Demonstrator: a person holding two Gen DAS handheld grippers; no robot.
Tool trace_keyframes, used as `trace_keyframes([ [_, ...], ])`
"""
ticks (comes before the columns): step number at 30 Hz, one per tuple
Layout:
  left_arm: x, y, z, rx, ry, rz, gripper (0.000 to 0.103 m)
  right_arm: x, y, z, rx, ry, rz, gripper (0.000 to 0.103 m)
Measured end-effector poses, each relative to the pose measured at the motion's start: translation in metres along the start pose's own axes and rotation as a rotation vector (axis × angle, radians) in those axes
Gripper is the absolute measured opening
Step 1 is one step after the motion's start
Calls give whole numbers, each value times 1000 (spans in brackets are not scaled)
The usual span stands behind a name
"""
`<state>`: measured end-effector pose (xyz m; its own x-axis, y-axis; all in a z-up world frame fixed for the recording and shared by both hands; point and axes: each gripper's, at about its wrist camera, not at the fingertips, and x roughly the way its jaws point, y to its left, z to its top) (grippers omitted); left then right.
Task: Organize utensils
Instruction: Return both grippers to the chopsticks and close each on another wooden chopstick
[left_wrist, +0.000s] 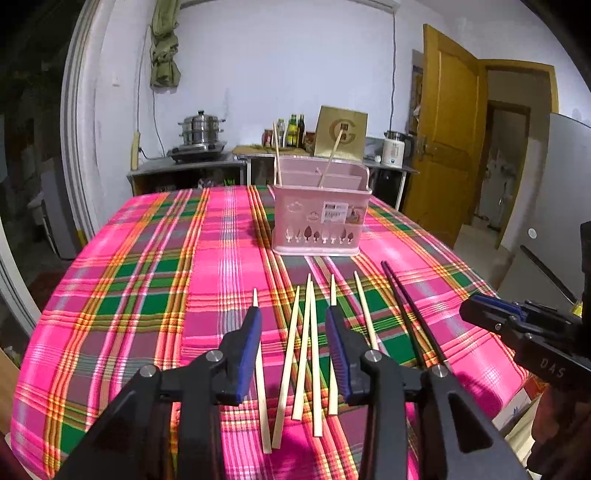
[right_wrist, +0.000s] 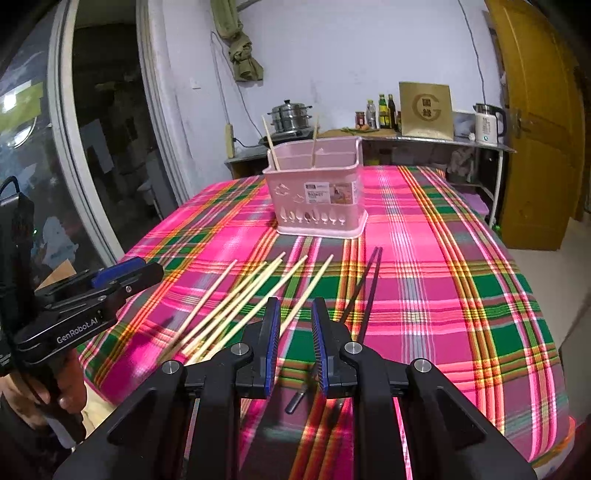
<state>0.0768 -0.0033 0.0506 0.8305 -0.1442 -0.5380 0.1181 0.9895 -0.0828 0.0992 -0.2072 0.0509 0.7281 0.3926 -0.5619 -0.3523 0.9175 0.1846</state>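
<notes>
Pale wooden chopsticks (left_wrist: 303, 354) lie fanned on the cloth; both tools part-open, holding nothing.

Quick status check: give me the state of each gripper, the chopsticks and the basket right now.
left gripper: open, empty, over the wooden chopsticks.
right gripper: open, empty.
wooden chopsticks: six lying loose on the cloth.
black chopsticks: lying on the cloth.
pink basket: upright, two chopsticks standing inside.

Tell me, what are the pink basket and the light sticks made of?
The basket looks like plastic: smooth, slightly shiny, with neat cut-out shapes and a printed label. The light chopsticks look like bare wood or bamboo: pale, matte, no shine. Which of the two I cannot tell.
</notes>
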Motion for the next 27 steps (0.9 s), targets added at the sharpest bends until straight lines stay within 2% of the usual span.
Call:
trace_keyframes([
  [9, 53, 14, 9, -25, 123, -54, 37, 36, -17, 2, 33, 74, -29, 18],
  [18, 106, 28, 14, -18, 241, -30, 37, 78, -27, 20, 58, 155, -50, 18],
  [23, 126, 36, 16, -25, 293, -17, 31, 108, -23, 29, 62, 218, -46, 18],
  [27, 133, 35, 17, -14, 305, -16, 27, 126, -22, 35, 61, 252, -55, 18],
])
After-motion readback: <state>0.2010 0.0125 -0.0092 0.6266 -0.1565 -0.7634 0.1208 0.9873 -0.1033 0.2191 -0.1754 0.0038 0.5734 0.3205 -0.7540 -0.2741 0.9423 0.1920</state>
